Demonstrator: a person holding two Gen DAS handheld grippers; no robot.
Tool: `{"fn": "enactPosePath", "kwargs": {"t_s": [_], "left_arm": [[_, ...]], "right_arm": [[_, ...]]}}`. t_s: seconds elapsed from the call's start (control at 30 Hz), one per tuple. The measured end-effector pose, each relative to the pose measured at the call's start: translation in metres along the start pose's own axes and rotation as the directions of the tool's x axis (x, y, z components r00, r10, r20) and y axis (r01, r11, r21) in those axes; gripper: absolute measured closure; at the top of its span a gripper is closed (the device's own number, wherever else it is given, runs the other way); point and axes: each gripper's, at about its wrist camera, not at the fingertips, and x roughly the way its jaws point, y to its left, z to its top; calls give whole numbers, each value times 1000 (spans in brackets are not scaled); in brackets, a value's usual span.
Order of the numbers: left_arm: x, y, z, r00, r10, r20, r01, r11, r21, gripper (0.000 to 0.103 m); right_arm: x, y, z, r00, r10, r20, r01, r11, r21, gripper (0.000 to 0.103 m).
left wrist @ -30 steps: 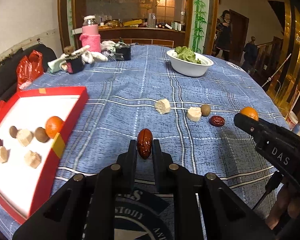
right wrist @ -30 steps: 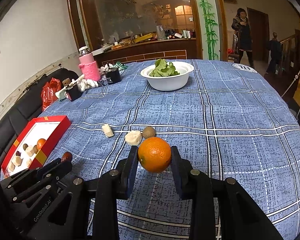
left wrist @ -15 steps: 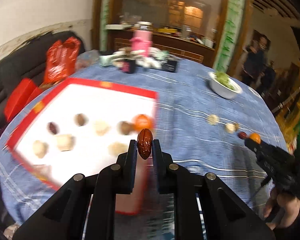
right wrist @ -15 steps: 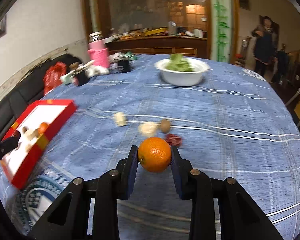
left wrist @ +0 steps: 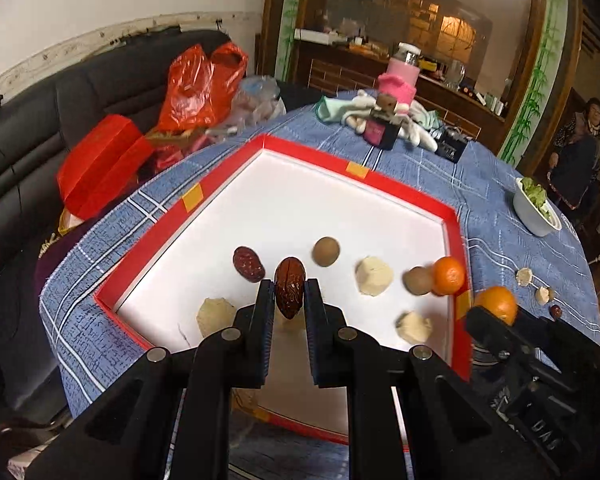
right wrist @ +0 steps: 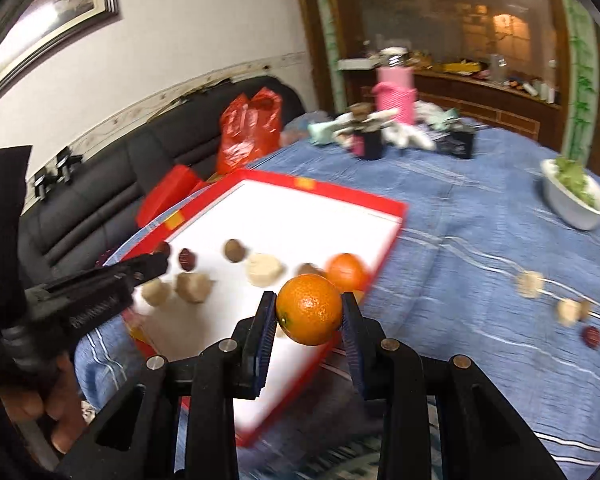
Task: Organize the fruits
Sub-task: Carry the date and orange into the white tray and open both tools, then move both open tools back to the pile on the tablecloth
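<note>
Left wrist view: nearest us, the left gripper [left wrist: 289,300] has its jaws nearly closed, pinching a red date [left wrist: 289,291] upright above the white floor of the red tray [left wrist: 454,220]. Just beyond lie another date [left wrist: 249,264], a brown round fruit [left wrist: 326,251], pale chunks and a tangerine [left wrist: 448,275] by the right wall.

In the right wrist view, the right gripper [right wrist: 308,314] clamps an orange [right wrist: 309,309] at a moderate opening, poised over the tray's near-right corner.

We judge the step in hand to be placement. To do it well, we would lower each fruit onto bare floor beside its like, date by date and orange by tangerine, then part the jaws only on contact so that nothing rolls.

Farther out on the blue cloth [right wrist: 480,216], a few pieces [right wrist: 530,284] remain, then a white bowl [right wrist: 576,208] of greens.

Writing: "DAS" shows on the right gripper's body; the lettering on the left one's side is too blurred to read.
</note>
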Motion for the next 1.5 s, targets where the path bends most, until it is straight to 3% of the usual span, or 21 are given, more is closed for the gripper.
{"fn": "enactPosePath", "kwargs": {"t_s": [0.43,0.97,1.0,1.03,1.1,1.33,1.5], "left_arm": [[32,6,11,997,48,-62,-48,999,5,90],[33,17,18,994,78,-73,-81,996,-40,90],[32,18,19,994,78,-74,-82,995,-50,83],[32,20,19,994,77,-78,-82,995,-62,66],[29,23,18,994,79,-74,-85,993,-87,42],[13,20,17,995,98,-13,-99,989,-110,41],[-3,7,11,998,52,34,-48,992,-115,41]], "right_arm": [[46,24,16,998,4,-60,-5,1000,-13,71],[59,25,14,996,-6,-88,4,1000,-17,68],[58,25,14,996,-10,-86,8,1000,-18,67],[57,25,14,996,-12,-85,10,1000,-19,63],[54,25,14,997,-13,-77,12,1000,-15,54],[37,23,9,999,5,-40,-5,1000,-18,50],[2,-4,-1,1000,-14,20,14,1000,1,50]]}}
